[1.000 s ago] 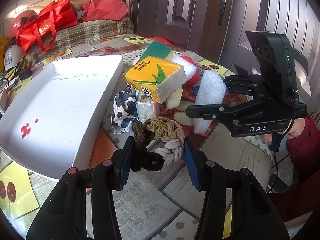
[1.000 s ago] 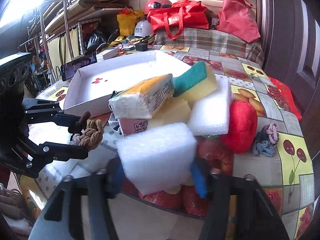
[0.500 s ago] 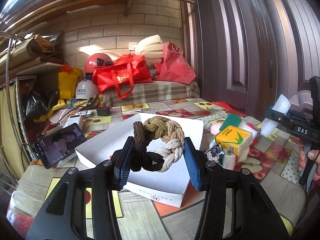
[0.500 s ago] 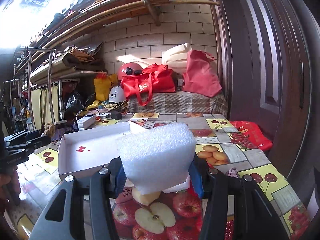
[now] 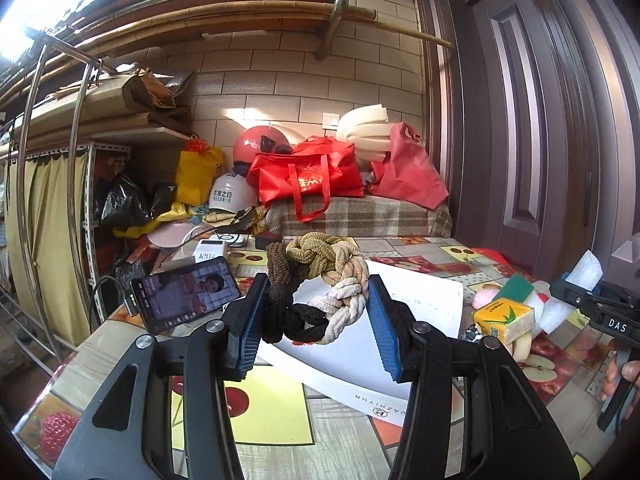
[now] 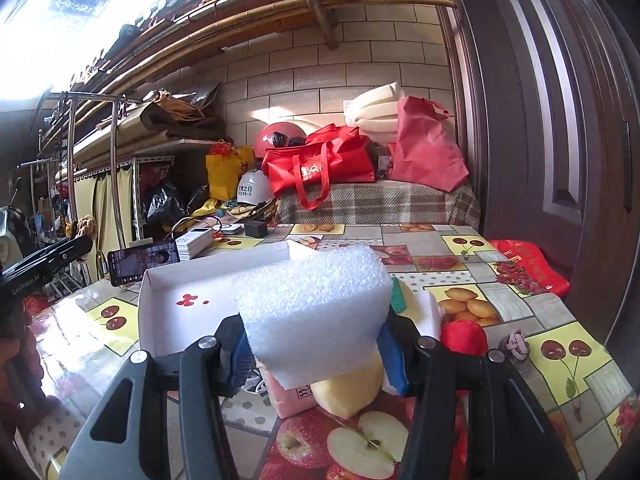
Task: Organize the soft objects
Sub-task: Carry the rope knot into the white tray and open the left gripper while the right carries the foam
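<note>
Braided rope ring (image 5: 316,286) pinched between the pads of the left gripper (image 5: 316,328), held above the white box (image 5: 416,308), white foam block (image 6: 316,312) clamped in the right gripper (image 6: 316,354), box (image 6: 180,320) at ten o'clock, remaining soft items (image 5: 505,318) piled at three o'clock of the box.

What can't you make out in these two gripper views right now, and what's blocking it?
- White box floor, left wrist view: hidden behind the braided rope ring in the left gripper.
- Pile beside the box, right wrist view: mostly covered by the white foam block in the right gripper; only edges show.
- Phone screen: too small to read.
- Small knotted item, right wrist view: too small to identify.
</note>
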`<state>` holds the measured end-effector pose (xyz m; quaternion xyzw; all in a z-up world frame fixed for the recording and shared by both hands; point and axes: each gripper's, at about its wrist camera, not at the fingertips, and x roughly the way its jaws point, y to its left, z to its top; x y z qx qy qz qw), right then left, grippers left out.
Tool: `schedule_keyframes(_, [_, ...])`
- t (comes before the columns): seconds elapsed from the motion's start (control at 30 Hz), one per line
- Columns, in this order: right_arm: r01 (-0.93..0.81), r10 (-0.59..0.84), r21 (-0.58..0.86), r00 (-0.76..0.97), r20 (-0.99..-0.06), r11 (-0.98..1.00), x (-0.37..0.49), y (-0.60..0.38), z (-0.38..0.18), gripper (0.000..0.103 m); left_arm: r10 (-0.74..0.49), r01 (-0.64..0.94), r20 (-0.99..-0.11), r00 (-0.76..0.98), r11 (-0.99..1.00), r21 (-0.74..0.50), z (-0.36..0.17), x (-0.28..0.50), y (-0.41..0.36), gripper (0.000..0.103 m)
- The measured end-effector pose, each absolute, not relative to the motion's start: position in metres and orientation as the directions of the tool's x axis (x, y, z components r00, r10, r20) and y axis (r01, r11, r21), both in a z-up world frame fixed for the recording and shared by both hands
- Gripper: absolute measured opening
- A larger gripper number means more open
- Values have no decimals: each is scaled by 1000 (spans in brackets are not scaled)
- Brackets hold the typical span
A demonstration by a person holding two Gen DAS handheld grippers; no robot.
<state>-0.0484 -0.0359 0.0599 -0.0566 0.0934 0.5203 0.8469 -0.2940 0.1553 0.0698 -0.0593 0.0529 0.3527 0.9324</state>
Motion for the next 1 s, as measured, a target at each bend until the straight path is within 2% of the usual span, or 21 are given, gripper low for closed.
schedule_keyframes(0.43, [-904,898,45,416,-142,425,-62,-47,62,54,641,-657,-157,751,749,-81,68,-291,162,48])
schedule_keyframes(0.6, [-929,917,-5,365,-158,369,-82,-29,61,54,619,-638,-185,763,767,-69,68,-285,164,48])
schedule_keyframes(1.0, [-949,923,-15,311,-226,316,-89,4,57,54,546,-589,-307,779,806,-60,56,-231,195,48])
